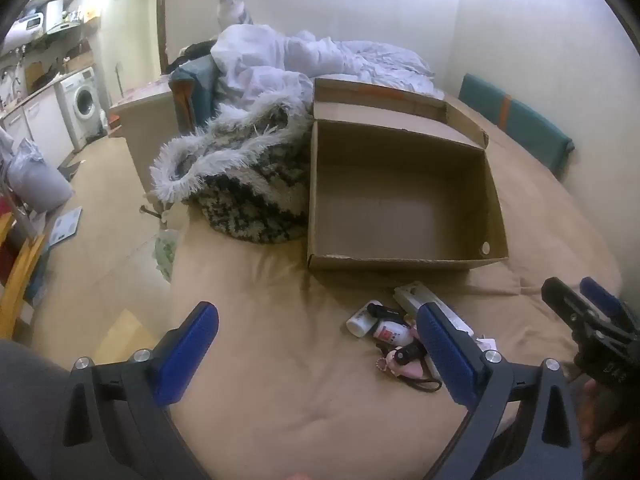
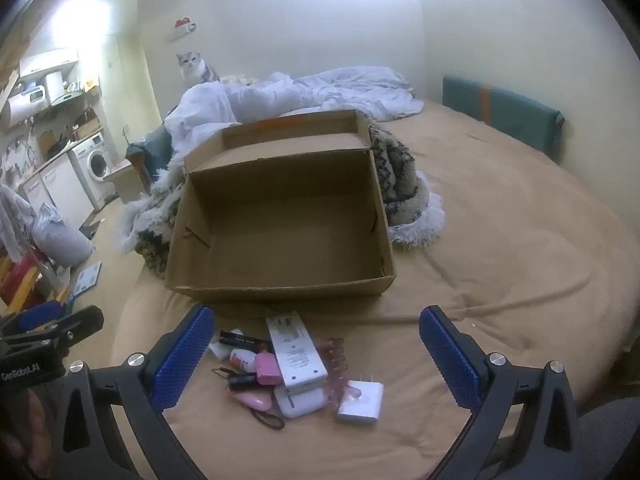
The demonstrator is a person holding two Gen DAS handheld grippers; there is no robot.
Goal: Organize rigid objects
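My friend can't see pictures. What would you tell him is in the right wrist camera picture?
An open right gripper hangs above a small pile of things on a tan bed: a white power strip, a white charger, little bottles and a pink case. Behind the pile sits an empty cardboard box, and a cat watches from the back.

Black angular frames on left gripper and right gripper, each with 2 fingers padded in dimpled blue rubber. Round silver screws at finger pivots. White "GenRobot.AI" lettering on left housing. Grey sleeve.
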